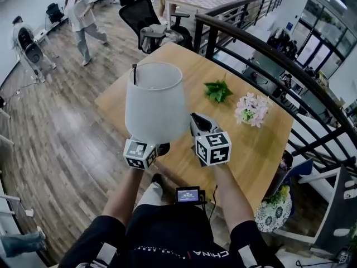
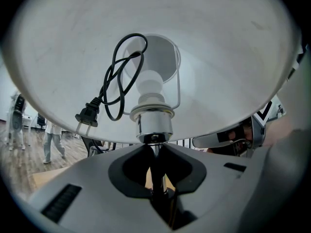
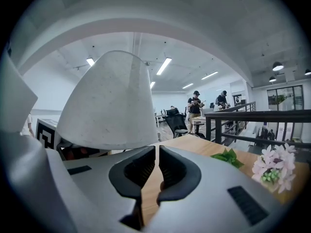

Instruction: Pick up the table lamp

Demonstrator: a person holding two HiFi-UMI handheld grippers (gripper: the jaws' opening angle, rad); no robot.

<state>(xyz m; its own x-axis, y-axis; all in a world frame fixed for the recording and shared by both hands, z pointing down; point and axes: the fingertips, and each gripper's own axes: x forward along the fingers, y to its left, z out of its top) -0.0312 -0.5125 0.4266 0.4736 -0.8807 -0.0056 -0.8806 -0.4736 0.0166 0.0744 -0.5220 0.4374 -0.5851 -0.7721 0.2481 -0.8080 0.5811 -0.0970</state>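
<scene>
1 lamp, 2 tongs, 1 tbl, 1 grn sprig, 1 flower bunch

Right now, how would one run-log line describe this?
left tool: shut on thin metal stem of white cone-shaded table lamp | lamp: upright, base out of view | right tool: shut, empty

The wooden table is viewed from head height, steeply downward, with the railing on its far side. The left gripper view is taken from very near, just beneath the table lamp, up into its shade. The right gripper view is directed across the table, the lamp close at left. Lamp, table and pink flowers are shared by that view and the head view.
</scene>
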